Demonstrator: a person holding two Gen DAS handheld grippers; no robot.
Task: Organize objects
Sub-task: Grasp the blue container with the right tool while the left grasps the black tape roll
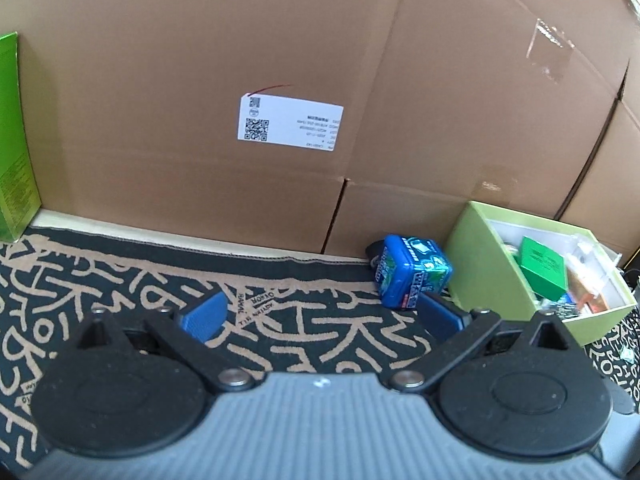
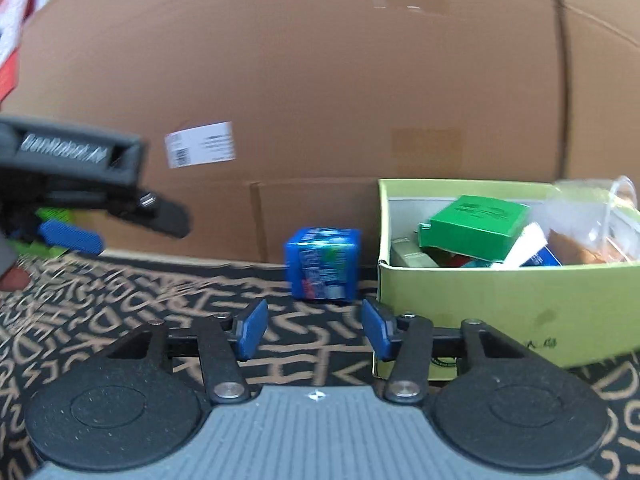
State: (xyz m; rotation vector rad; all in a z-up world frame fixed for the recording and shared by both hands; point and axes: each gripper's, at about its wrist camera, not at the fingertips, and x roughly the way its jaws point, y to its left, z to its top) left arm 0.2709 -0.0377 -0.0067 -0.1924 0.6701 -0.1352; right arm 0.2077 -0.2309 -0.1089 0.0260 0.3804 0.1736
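Right gripper point(image 2: 315, 332) sits low over a black worktop cloth point(image 2: 120, 320) patterned with tan scribbles, its two blue pads parted with nothing between them. Straight ahead of that gap, a little beyond the fingertips, stands a small blue box-shaped tin with printed labels point(image 2: 322, 264). It rests on the cloth, just in front of a large brown cardboard carton point(image 2: 320, 80) and just left of an open pale-green cardboard box point(image 2: 500, 300) that is already full of small items, a green packet on top.

Left gripper point(image 1: 320, 316), seen from its own camera, also has its pads spread wide and empty. From it the blue tin point(image 1: 412, 272) lies ahead and off to the right, just beyond its right pad.

Judging by this, the right gripper is better lined up: the tin lies on its centre line, so a short forward reach would bring it between the pads.
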